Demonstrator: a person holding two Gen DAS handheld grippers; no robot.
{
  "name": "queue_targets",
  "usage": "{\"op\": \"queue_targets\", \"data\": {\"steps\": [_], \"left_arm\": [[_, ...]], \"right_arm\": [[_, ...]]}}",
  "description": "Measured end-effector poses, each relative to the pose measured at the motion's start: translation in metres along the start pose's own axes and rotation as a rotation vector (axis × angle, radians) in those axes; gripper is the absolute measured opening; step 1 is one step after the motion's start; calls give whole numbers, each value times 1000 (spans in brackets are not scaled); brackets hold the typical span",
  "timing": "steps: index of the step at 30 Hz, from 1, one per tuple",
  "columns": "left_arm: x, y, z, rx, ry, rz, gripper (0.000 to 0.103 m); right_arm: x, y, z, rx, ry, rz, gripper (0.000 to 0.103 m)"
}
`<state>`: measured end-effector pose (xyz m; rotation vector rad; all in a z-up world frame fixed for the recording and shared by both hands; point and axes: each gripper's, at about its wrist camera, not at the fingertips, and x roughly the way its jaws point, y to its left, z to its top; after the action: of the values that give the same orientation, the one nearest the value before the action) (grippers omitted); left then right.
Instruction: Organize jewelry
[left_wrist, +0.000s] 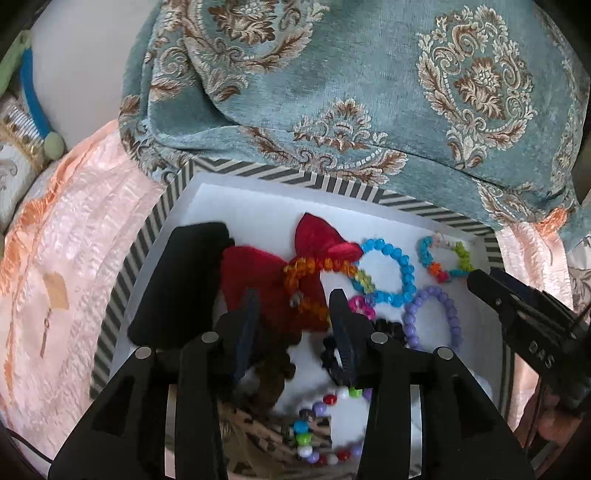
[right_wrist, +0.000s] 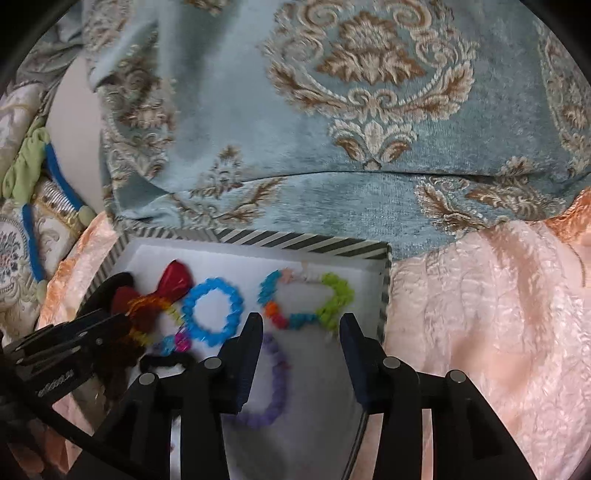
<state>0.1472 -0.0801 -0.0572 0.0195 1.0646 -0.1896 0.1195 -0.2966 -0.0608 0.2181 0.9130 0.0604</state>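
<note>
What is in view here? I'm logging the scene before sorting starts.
box: 1, white inside, grey-striped rim, on the pink cloth
bow: 1, red, left part of box
blue bracelet: 1, box middle
lilac bracelet: 1, right of middle
multicolour bracelet: 1, blue, green, orange; far right corner
orange bracelet: 1, across the bow
mixed-bead bracelet: 1, near edge
pink cloth: 1, under box
patterned cushion: 1, teal, behind box
left gripper: open, over the bow
right gripper: open, above box
</note>
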Motion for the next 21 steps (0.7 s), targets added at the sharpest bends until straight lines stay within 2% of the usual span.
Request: {"op": "queue_targets", "data": {"steps": [7,9,11,12,21], "left_arm": [[-32,-3,-23,44,-46,41,40],[-45,-2,-30,37,-63,35,40],[-57,-1,-37,35,-80,34,40],[-61,-1,-40,35,-86,36,40],[-109,7,-64,14,-165,57,40]], "right_arm": [[-51,18,-25,-13,-67,-3,43],[-63,24,-32,-17,-84,-15,47],[-75,31,-39,-19,-107,-32,58],[-80,34,-42,-15,-119,-37,59],[-111,59,-63,-9,-144,-43,60]]}}
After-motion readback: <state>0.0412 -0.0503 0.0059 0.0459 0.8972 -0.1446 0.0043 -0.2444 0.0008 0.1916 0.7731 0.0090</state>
